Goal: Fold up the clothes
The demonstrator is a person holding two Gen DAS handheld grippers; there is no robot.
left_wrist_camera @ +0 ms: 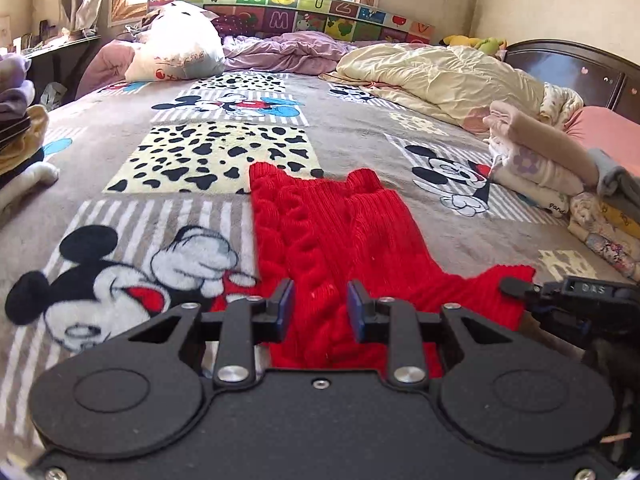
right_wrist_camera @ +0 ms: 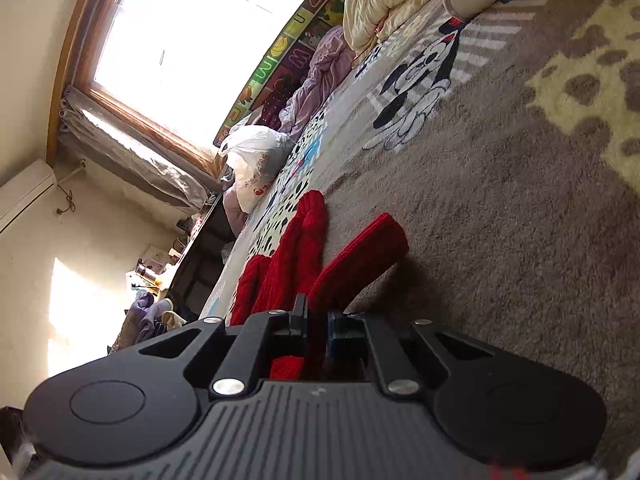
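A red knitted sweater (left_wrist_camera: 320, 232) lies flat on the cartoon-mouse blanket (left_wrist_camera: 460, 240), with its length running away from me. My left gripper (left_wrist_camera: 321, 306) hovers over the sweater's near end. Its blue-padded fingers stand apart, and nothing is pinched between them. At the right edge of the left wrist view, my right gripper (left_wrist_camera: 510, 285) grips a corner of the sweater. In the right wrist view, rolled sideways, that right gripper (right_wrist_camera: 316, 320) is shut on a fold of the red sweater (right_wrist_camera: 296, 256). A ribbed piece of it lifts off the blanket (right_wrist_camera: 520, 240).
A stack of folded clothes (left_wrist_camera: 560, 184) sits at the right of the bed. A cream quilt (left_wrist_camera: 440, 76) and a purple quilt (left_wrist_camera: 280, 50) are bunched at the far end beside a white bag (left_wrist_camera: 180, 48). More clothes (left_wrist_camera: 16, 128) are piled at the left edge.
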